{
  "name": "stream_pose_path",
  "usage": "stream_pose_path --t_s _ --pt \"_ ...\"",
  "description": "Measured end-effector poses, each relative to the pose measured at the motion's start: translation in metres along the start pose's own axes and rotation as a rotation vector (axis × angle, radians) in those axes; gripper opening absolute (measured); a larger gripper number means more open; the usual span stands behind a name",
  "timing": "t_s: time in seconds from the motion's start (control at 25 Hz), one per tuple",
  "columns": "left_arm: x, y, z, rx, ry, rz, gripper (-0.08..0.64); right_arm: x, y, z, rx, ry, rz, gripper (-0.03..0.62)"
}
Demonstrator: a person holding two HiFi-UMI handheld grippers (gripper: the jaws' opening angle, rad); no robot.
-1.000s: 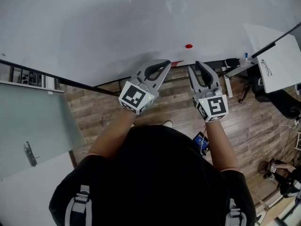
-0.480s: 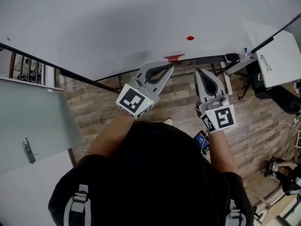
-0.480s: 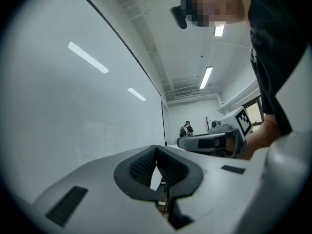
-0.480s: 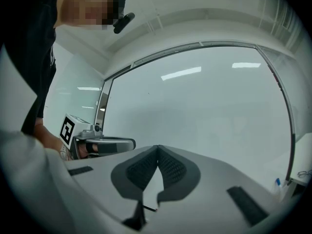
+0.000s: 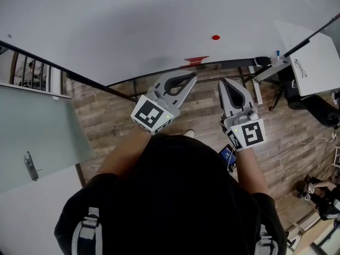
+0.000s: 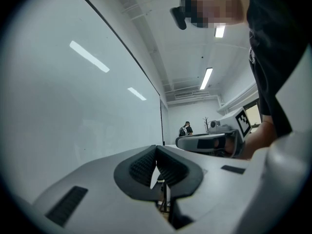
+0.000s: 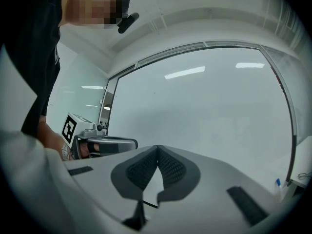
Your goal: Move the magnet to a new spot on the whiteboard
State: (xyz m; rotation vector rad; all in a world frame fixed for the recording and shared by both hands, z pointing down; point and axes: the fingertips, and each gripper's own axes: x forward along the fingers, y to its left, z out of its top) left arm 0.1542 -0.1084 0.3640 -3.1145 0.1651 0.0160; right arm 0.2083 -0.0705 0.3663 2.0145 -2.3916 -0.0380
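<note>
A small round red magnet (image 5: pixel 215 37) sticks on the large whiteboard (image 5: pixel 133 25), near its lower edge. Both grippers hang below the board's edge, over the wooden floor, apart from the magnet. My left gripper (image 5: pixel 192 76) points up and to the right, its tips together and nothing in them; in the left gripper view its pads (image 6: pixel 157 149) meet. My right gripper (image 5: pixel 224 81) points up at the board, shut and empty; its pads (image 7: pixel 158 147) touch in the right gripper view. The magnet does not show in either gripper view.
A red eraser-like piece (image 5: pixel 194 60) lies on the board's tray. To the right are a marker (image 5: pixel 277 54) and a second white board (image 5: pixel 319 68) on a stand. A glass panel with a handle (image 5: pixel 32 142) stands at left. A person (image 5: pixel 319 195) sits at bottom right.
Both grippers have drawn back, down and away from the whiteboard. The right gripper's jaws have gone from apart to shut. The magnet stays on the board.
</note>
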Motion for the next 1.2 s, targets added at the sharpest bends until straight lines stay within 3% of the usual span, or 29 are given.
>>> stream_pose_path --t_s 1.2 --pt "0.0025 0.0023 -0.0027 0.006 0.025 0.011 0.005 0.0023 -0.0034 -0.0028 0.014 0.001 0.022 -0.006"
